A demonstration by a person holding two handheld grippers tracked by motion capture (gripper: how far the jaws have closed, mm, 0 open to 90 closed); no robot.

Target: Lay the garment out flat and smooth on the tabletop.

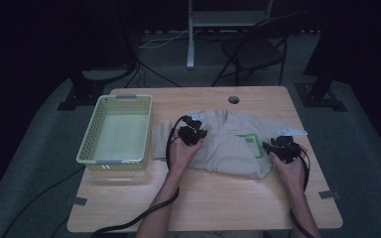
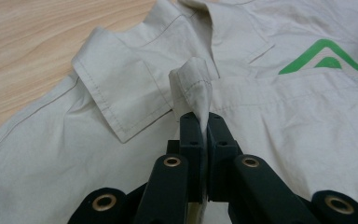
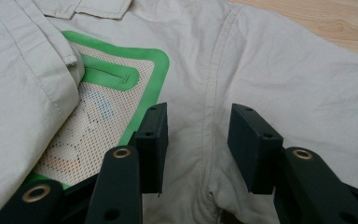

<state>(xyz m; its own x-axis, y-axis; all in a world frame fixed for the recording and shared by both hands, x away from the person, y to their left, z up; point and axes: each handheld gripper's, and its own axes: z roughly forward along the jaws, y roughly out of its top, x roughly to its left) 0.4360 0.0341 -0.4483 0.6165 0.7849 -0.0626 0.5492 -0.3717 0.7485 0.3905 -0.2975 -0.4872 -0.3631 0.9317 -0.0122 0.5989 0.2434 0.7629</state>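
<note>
a beige cotton shirt with green trim [image 1: 228,144] lies spread across the middle of the light wooden surface [image 1: 213,198], collar toward the far edge. my left gripper [image 2: 203,122] has its two black jaws pressed together on a raised fold of the shirt's cloth, just below the collar [image 2: 121,88]; the pinched fabric stands up in a small peak between the jaws, with only that thin layer of cloth parting them. in the high view my left gripper [image 1: 192,135] sits over the shirt's left half, my hand behind it and its cable looping back toward me.

my right gripper [image 3: 198,140] hovers with its jaws wide apart and nothing between them, over the shirt's side seam [image 3: 212,84], which runs up between the two jaws. just beside its left jaw is a green-bordered mesh patch [image 3: 98,116], partly covered by a folded flap of the shirt. in the high view my right gripper [image 1: 283,148] is at the shirt's right edge, near the right side of the surface. whether its jaws touch the cloth, i cannot tell.

a pale yellow-green perforated plastic basket [image 1: 90,144] stands on the left part of the surface, just beside the shirt's left sleeve and apart from both grippers.
</note>
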